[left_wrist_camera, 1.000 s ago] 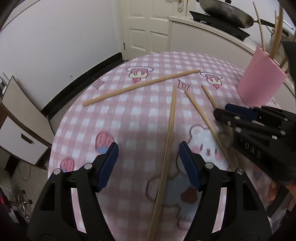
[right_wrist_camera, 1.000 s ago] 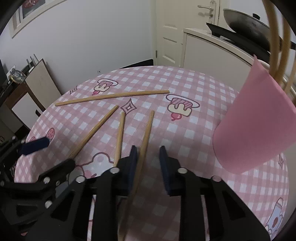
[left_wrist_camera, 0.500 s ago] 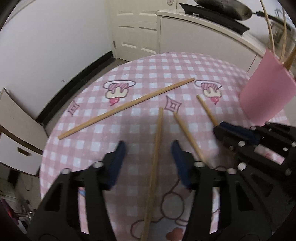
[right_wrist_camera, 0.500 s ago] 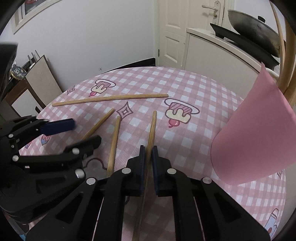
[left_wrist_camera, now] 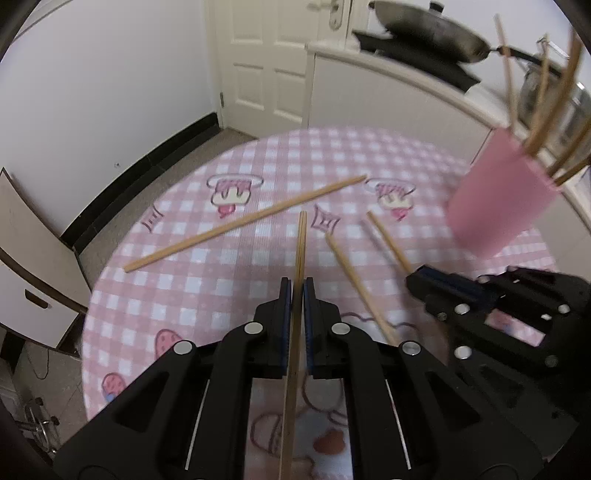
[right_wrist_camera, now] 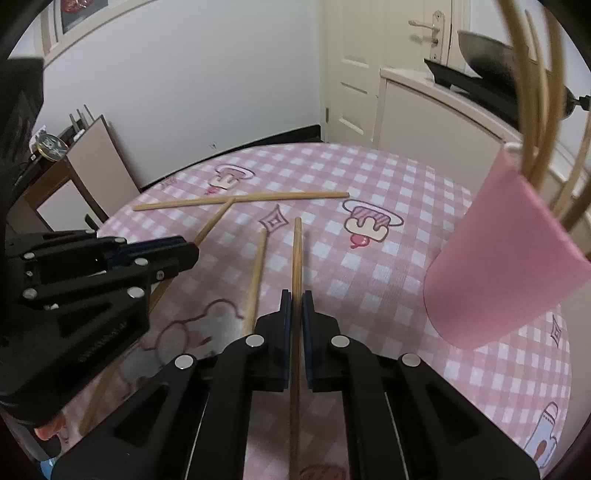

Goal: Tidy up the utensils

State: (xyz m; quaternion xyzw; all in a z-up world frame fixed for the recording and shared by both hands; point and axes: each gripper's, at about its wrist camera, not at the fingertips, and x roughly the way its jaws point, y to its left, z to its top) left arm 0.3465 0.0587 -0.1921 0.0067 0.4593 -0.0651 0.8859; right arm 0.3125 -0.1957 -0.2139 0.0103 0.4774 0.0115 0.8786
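My left gripper (left_wrist_camera: 297, 284) has its jaws closing tight on a wooden chopstick (left_wrist_camera: 301, 243) that runs straight out ahead and back under the fingers, both pads pressing it. My right gripper (right_wrist_camera: 296, 295) is shut on another chopstick (right_wrist_camera: 296, 254) the same way. Each gripper shows in the other's view: the right gripper (left_wrist_camera: 413, 280) at the right edge, the left gripper (right_wrist_camera: 190, 251) at the left edge. A long chopstick (left_wrist_camera: 243, 221) and a shorter one (left_wrist_camera: 362, 288) lie loose on the pink checked table (left_wrist_camera: 184, 295). The pink cup (right_wrist_camera: 506, 266) at the right holds several chopsticks.
A white counter with a dark wok (left_wrist_camera: 424, 26) stands just behind the table and the pink cup (left_wrist_camera: 495, 210). A white door (left_wrist_camera: 266, 74) is at the back. Low cabinets (left_wrist_camera: 29, 258) sit on the floor left of the table's edge.
The left jaws went from wide apart to shut on the chopstick that lay between them. The right jaws closed fully on theirs. Both grippers rose a little.
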